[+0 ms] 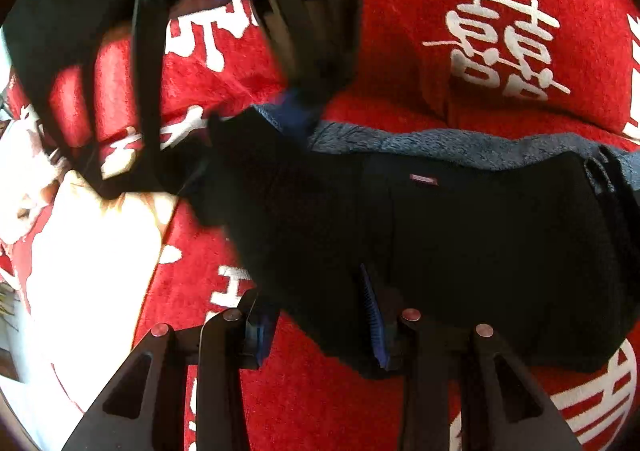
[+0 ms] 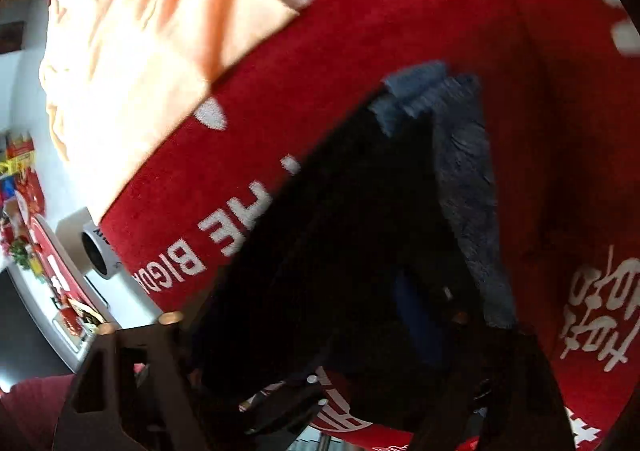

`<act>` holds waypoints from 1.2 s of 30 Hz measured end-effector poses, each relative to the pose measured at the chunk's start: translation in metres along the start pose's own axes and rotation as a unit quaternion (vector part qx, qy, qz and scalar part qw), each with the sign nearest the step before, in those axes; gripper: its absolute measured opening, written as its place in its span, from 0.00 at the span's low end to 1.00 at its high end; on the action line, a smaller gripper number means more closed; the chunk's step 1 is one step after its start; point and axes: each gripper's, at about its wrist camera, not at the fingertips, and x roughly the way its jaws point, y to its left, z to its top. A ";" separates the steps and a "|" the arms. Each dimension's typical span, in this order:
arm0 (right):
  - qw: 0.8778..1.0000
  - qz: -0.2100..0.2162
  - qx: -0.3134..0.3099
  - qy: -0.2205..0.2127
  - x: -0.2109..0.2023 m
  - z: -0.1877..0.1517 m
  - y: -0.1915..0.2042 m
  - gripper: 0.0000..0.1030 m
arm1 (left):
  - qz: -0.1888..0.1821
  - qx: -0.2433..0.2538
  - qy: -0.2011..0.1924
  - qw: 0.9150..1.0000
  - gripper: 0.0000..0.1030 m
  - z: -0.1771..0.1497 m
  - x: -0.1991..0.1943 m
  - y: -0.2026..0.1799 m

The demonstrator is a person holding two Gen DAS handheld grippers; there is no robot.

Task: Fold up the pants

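Apparently mid-fold, the pants lay on the red cover; my left gripper hung open at their edge. Whether my right gripper gripped them, I couldn't tell. Next, I judged, came closing the left on that edge.

The red blanket bore a large white double-happiness character "囍". In the right wrist view, its white Latin lettering read partly as "HE BIG"; the rest was cut off.
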 end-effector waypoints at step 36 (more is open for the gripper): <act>0.780 0.333 0.295 -0.440 0.012 -0.511 -0.304 0.22 | -0.165 0.250 -0.078 0.951 0.39 0.050 -0.166 -0.343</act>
